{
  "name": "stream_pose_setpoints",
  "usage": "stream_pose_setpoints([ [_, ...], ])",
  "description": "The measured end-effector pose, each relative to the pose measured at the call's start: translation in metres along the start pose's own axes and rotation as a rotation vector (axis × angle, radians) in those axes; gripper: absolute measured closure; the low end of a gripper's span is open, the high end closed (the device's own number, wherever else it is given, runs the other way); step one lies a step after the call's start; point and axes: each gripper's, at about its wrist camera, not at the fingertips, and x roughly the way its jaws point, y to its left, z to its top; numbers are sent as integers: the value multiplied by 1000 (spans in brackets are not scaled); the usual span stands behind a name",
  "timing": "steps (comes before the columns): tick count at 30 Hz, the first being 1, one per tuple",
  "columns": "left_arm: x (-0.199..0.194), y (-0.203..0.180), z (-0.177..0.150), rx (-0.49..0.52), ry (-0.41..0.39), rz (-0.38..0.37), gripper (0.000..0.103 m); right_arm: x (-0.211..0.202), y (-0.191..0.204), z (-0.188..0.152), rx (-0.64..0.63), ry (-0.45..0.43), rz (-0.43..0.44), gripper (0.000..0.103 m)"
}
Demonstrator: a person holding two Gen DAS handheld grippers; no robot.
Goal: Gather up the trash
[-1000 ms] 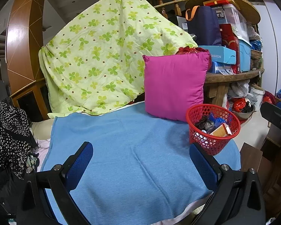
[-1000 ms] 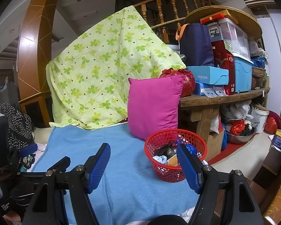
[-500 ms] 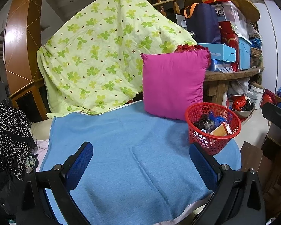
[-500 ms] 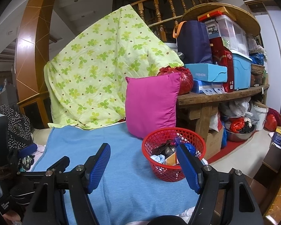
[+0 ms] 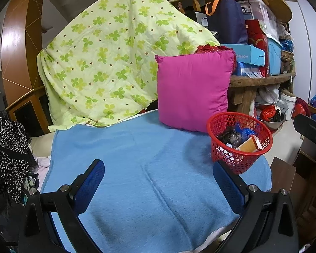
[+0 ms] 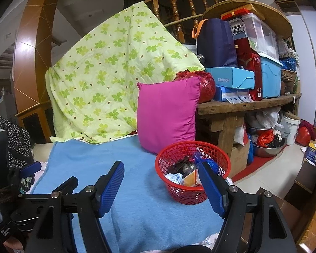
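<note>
A red mesh basket point(image 5: 238, 160) stands on the right end of a blue blanket point(image 5: 137, 168); it also shows in the right wrist view point(image 6: 179, 196). It holds trash: dark wrappers, blue plastic, a small carton point(image 5: 249, 144). My left gripper point(image 5: 158, 181) is open and empty, over the blanket, left of the basket. My right gripper point(image 6: 161, 181) is open and empty, its right finger point(image 6: 210, 187) in front of the basket's near rim. The blanket shows no loose trash.
A magenta cushion point(image 5: 193, 90) leans behind the basket. A green clover quilt point(image 5: 107, 63) hangs at the back. A wooden shelf point(image 6: 248, 103) with boxes and bins stands right. Black dotted cloth point(image 5: 6, 154) lies left. Bags and a bowl sit on the floor point(image 6: 267, 145).
Both views have drifted slightly; the basket sits a little lower and more left in the right wrist view. Both grippers stay open and empty.
</note>
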Motion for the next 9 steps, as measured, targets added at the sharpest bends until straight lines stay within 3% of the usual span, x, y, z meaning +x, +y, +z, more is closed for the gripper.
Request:
stream_pose_setpoints([
  [9, 19, 5, -4, -23, 21, -20, 1, 20, 11, -2, -16, 29, -4, 27],
])
